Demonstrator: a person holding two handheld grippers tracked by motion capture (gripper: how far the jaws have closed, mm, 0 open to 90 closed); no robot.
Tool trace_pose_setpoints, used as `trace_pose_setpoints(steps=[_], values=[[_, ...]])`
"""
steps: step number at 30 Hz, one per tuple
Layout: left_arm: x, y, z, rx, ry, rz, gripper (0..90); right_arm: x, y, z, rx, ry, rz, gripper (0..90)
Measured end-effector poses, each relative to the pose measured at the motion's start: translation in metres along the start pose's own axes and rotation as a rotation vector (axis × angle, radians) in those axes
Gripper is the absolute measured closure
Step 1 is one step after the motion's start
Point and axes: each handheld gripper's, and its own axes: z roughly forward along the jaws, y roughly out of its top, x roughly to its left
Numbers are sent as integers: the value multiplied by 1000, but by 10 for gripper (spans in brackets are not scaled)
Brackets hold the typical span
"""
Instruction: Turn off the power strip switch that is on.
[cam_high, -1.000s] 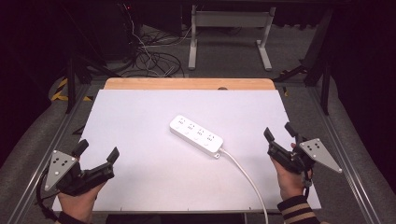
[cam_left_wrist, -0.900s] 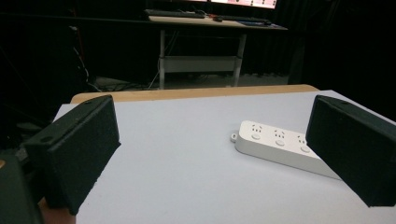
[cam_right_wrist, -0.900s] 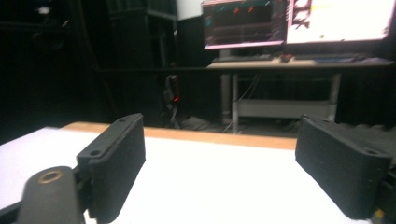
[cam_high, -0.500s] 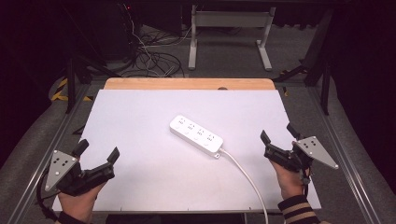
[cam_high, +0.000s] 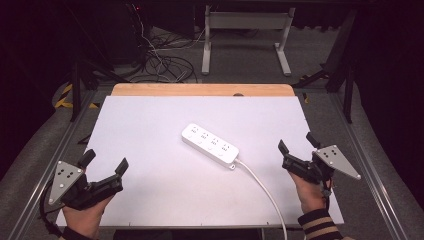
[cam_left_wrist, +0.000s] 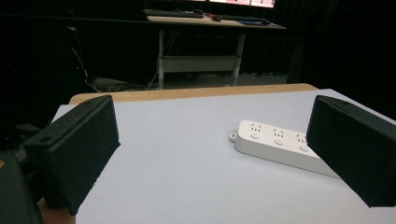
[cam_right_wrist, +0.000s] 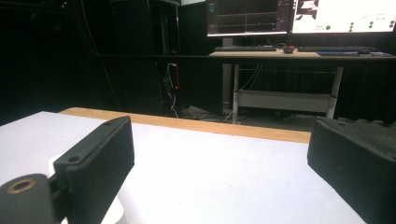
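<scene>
On the white table (cam_high: 150, 130) a white power strip (cam_high: 210, 144) is lying flat near the middle, set at a slant, socket faces up. Its white cable (cam_high: 265, 192) is running from the strip's near end toward the table's near edge. Well to the left of the strip, the left gripper (cam_high: 103, 162) is sitting over the near corner in a hand (cam_high: 85, 220), jaws spread wide and gripping nothing; through its own camera the strip is showing between those jaws. Right of the strip, beyond the cable, the right gripper (cam_high: 296, 143) is hovering in the other hand (cam_high: 310, 195), jaws likewise spread and empty. A striped sleeve cuff (cam_high: 317, 225) is showing at that wrist.
</scene>
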Motion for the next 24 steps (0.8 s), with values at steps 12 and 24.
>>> trace_pose_setpoints(steps=[12, 24], values=[[0, 0, 0, -3, -1, 1, 31, 1, -1, 1, 10, -1, 5, 79], [1, 0, -2, 6, 1, -3, 32, 3, -2, 3, 24, 6, -4, 79]])
